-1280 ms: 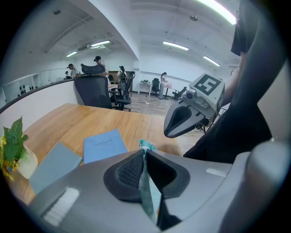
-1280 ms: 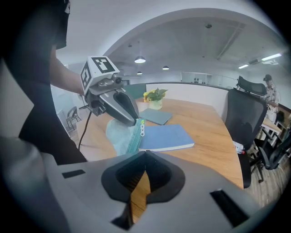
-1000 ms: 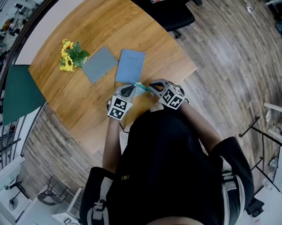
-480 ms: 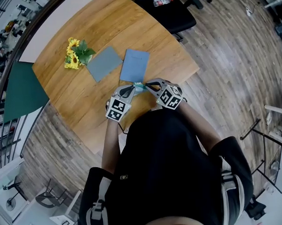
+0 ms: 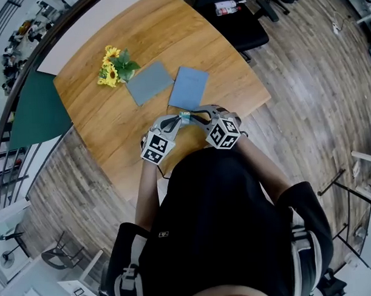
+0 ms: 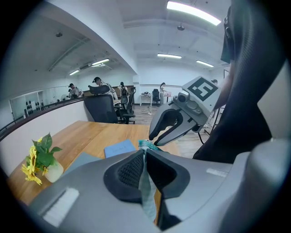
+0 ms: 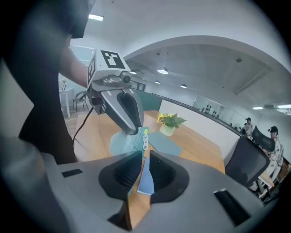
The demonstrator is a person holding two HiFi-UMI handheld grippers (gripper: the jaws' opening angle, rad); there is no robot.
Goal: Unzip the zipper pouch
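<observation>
While left tool (image 6: 144,152) and right tool (image 7: 144,157) pinch one pouch (image 7: 122,142), two blue folders (image 5: 149,82) (image 5: 189,88) neighbour one posy (image 5: 114,65).

Black short-sleeved top (image 5: 218,222). Left gripper (image 5: 176,120) and right gripper (image 5: 196,117): grey moulded shells, black ribbed pads (image 6: 129,170), black-and-white marker cubes (image 5: 156,148). Black cable (image 7: 83,124) off the left one.

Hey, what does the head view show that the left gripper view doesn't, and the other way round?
Only the head view: the whole table outline and the left tool's marker cube. Only the left gripper view: ceiling lights, people at far desks, and that tool's pads closed on the zipper pouch. Shared: sunflowers, blue notebook, grey pad, right tool.
</observation>
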